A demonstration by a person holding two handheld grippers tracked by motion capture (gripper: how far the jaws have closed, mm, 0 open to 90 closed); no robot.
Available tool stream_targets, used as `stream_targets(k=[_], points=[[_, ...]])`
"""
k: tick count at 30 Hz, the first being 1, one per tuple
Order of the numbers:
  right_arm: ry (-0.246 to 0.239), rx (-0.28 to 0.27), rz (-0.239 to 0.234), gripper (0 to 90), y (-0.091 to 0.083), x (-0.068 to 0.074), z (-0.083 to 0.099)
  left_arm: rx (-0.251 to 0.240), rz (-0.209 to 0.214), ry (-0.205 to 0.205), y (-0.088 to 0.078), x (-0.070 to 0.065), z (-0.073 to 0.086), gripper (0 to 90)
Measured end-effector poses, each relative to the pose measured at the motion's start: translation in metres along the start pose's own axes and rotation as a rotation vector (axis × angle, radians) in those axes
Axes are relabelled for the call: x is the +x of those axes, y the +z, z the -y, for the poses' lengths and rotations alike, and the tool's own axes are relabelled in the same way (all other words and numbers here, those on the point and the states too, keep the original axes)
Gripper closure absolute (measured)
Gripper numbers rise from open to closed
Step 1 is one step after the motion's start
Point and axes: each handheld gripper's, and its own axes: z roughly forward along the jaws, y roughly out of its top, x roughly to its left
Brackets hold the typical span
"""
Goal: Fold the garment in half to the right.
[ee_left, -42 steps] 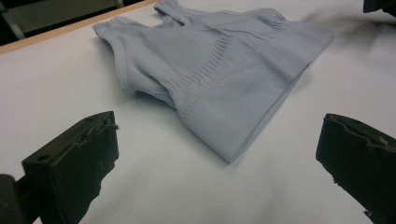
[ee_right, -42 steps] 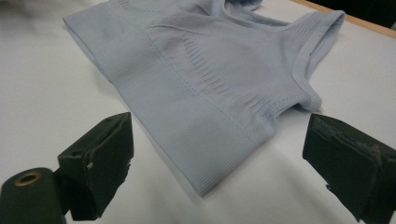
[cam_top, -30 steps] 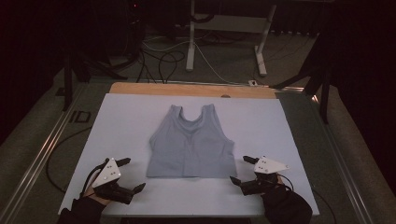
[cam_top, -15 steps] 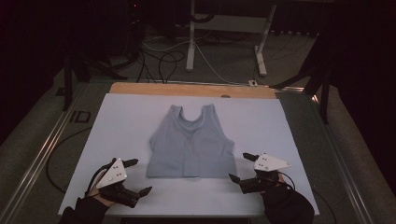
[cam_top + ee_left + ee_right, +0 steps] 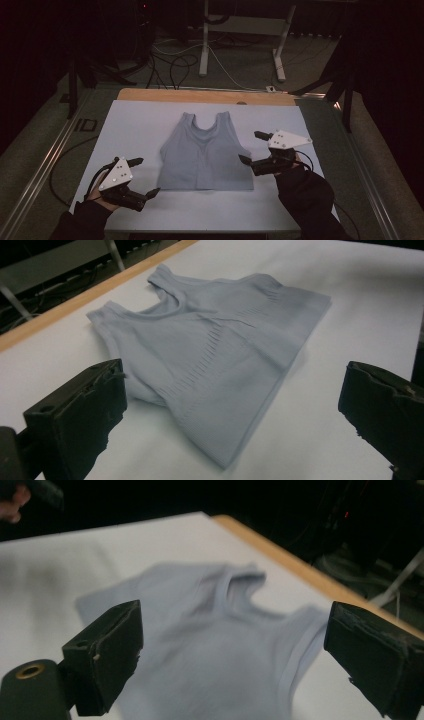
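Grey tank top [image 5: 204, 155] flat mid-desk [image 5: 130, 120]. My left tongs [image 5: 141, 177] and right tongs [image 5: 254, 148] both gape, empty, flanking it. Risk: pinching one layer only, bunching the fabric.

- A pale grey ribbed tank top [image 5: 220, 360] lay flat on the white surface [image 5: 360, 300].
- The left hand-held gripper [image 5: 235, 410] had its black jaws wide apart, above the garment's near corner.
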Motion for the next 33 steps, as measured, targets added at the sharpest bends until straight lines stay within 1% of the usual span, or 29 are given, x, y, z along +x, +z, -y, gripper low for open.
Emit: stream_targets(k=[1, 3, 4, 6, 8, 10, 11, 12, 13, 14, 15, 16, 17, 18, 19, 20, 22, 23, 24, 25, 26, 27, 29, 31, 33], points=[[0.004, -0.004, -0.004, 9.0, 0.003, -0.002, -0.005, -0.003, 0.006, 0.002, -0.001, 0.001, -0.002, 0.5], [-0.014, -0.007, -0.003, 9.0, 0.009, -0.006, -0.014, -0.011, 0.002, -0.001, -0.003, 0.002, -0.006, 0.5], [-0.022, -0.008, 0.003, 9.0, 0.011, -0.008, -0.018, -0.008, -0.001, 0.004, -0.003, 0.002, -0.008, 0.5], [-0.011, -0.007, 0.001, 9.0, 0.019, -0.012, -0.026, -0.008, -0.003, 0.0, -0.004, 0.003, -0.013, 0.5], [-0.029, -0.006, 0.007, 9.0, 0.028, -0.015, -0.032, 0.009, -0.028, 0.026, -0.004, 0.003, -0.017, 0.5], [-0.022, 0.0, -0.01, 9.0, 0.036, -0.017, -0.036, 0.007, -0.012, 0.01, -0.005, 0.003, -0.021, 0.5], [-0.011, 0.003, -0.015, 9.0, 0.041, -0.018, -0.038, 0.018, -0.023, 0.016, -0.003, 0.003, -0.023, 0.5], [-0.011, 0.003, -0.011, 9.0, 0.045, -0.019, -0.04, 0.025, -0.024, 0.017, -0.002, 0.003, -0.024, 0.6], [-0.007, 0.003, -0.021, 9.0, 0.05, -0.02, -0.042, 0.016, -0.011, -0.001, -0.001, 0.003, -0.024, 0.5], [0.004, 0.001, -0.034, 9.0, 0.056, -0.021, -0.044, 0.026, -0.015, -0.007, 0.001, 0.004, -0.025, 0.5], [0.002, 0.006, -0.031, 9.0, 0.061, -0.022, -0.046, 0.048, -0.032, 0.011, 0.004, 0.003, -0.026, 0.6], [-0.006, 0.012, -0.029, 9.0, 0.068, -0.022, -0.049, 0.054, -0.031, 0.016, 0.006, 0.003, -0.026, 0.6], [-0.004, 0.012, -0.032, 9.0, 0.072, -0.022, -0.051, 0.056, -0.029, 0.007, 0.008, 0.003, -0.026, 0.6], [-0.001, 0.012, -0.037, 9.0, 0.079, -0.023, -0.054, 0.061, -0.036, 0.003, 0.01, 0.002, -0.026, 0.5], [0.006, 0.018, -0.037, 9.0, 0.085, -0.023, -0.057, 0.066, -0.04, 0.01, 0.012, 0.002, -0.026, 0.5], [0.005, 0.02, -0.048, 9.0, 0.09, -0.024, -0.058, 0.071, -0.04, 0.01, 0.013, 0.002, -0.026, 0.6], [0.012, 0.019, -0.055, 9.0, 0.1, -0.026, -0.061, 0.072, -0.051, 0.001, 0.015, 0.001, -0.026, 0.6], [0.013, 0.021, -0.058, 9.0, 0.105, -0.027, -0.063, 0.074, -0.048, -0.006, 0.017, 0.001, -0.026, 0.5], [0.018, 0.019, -0.063, 9.0, 0.11, -0.028, -0.064, 0.08, -0.047, -0.005, 0.018, 0.0, -0.026, 0.6], [0.023, 0.014, -0.063, 9.0, 0.115, -0.027, -0.066, 0.086, -0.061, -0.008, 0.02, 0.0, -0.026, 0.6], [0.016, 0.021, -0.059, 9.0, 0.12, -0.027, -0.067, 0.086, -0.073, -0.01, 0.021, 0.0, -0.026, 0.6], [0.01, 0.029, -0.055, 9.0, 0.124, -0.028, -0.068, 0.089, -0.08, -0.021, 0.022, 0.0, -0.026, 0.6], [0.03, 0.023, -0.072, 9.0, 0.134, -0.029, -0.069, 0.083, -0.084, -0.038, 0.024, 0.001, -0.026, 0.5], [0.017, 0.04, -0.068, 9.0, 0.144, -0.029, -0.069, 0.1, -0.101, -0.042, 0.027, 0.001, -0.026, 0.5], [0.025, 0.055, -0.077, 9.0, 0.153, -0.03, -0.069, 0.106, -0.092, -0.062, 0.03, 0.002, -0.027, 0.6]])
